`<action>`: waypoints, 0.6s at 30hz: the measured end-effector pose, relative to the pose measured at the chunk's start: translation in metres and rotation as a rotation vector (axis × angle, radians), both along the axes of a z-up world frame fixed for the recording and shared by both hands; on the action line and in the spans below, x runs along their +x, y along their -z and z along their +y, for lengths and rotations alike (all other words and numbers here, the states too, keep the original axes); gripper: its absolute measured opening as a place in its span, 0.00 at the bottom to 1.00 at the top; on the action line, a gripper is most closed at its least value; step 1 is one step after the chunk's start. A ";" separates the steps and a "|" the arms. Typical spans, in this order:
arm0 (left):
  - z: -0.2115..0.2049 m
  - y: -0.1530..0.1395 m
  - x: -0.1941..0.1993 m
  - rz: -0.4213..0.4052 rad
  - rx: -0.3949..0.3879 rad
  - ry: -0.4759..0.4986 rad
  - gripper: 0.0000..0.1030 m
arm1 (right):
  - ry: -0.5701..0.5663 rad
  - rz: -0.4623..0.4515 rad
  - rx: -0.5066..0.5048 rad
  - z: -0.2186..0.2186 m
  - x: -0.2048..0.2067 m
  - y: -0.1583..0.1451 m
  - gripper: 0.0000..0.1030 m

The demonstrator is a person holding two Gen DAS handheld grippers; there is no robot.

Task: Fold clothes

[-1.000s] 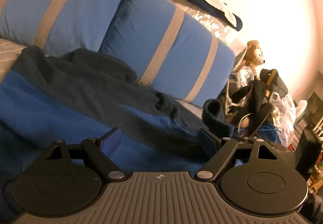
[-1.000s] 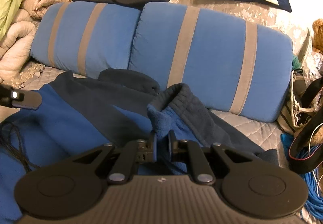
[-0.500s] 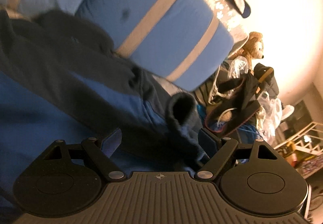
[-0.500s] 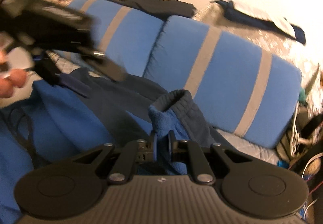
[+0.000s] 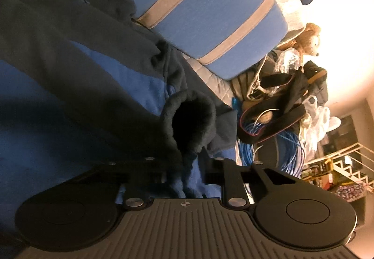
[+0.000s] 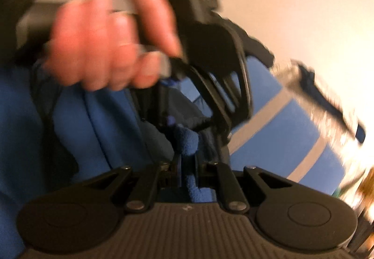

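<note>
A blue and dark navy fleece garment point(image 5: 77, 76) lies spread on the bed. Its sleeve cuff point(image 5: 191, 118) gapes open just ahead of my left gripper point(image 5: 187, 165), whose jaws have closed in on the sleeve cloth. My right gripper point(image 6: 187, 165) is shut on a fold of the same blue fleece point(image 6: 187, 139). In the blurred right wrist view the person's hand point(image 6: 105, 37) holds the left gripper body point(image 6: 210, 48) right above my right gripper.
Two blue pillows with grey stripes point(image 5: 210, 8) lean behind the garment. To the right of the bed lie a bag with black straps point(image 5: 280, 104), coiled blue cable point(image 5: 287, 149) and a teddy bear point(image 5: 308, 37). A quilted grey bedcover point(image 5: 210, 79) shows beside the pillow.
My left gripper moved right to the sleeve cuff and closed on it, from open. My right gripper kept its grip on the fleece and swung; the left hand now fills its view.
</note>
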State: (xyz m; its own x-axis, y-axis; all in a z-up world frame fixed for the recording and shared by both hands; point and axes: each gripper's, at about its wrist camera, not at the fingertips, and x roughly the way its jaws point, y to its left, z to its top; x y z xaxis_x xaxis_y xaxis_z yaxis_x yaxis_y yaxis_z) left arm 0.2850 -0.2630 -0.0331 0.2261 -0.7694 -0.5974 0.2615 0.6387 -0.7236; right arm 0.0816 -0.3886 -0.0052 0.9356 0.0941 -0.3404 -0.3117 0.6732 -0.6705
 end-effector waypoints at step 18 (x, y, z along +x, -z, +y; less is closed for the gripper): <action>0.002 -0.056 -0.017 -0.298 -0.066 0.043 0.14 | 0.185 -0.025 0.075 -0.051 0.029 0.005 0.75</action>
State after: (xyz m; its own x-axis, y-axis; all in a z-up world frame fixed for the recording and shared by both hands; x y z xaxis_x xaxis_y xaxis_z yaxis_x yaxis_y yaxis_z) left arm 0.2684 -0.2611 0.0225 0.3502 -0.8169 -0.4583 0.4945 0.5768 -0.6502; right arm 0.1101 -0.4396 -0.0098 0.9472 -0.0563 -0.3155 -0.1617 0.7660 -0.6222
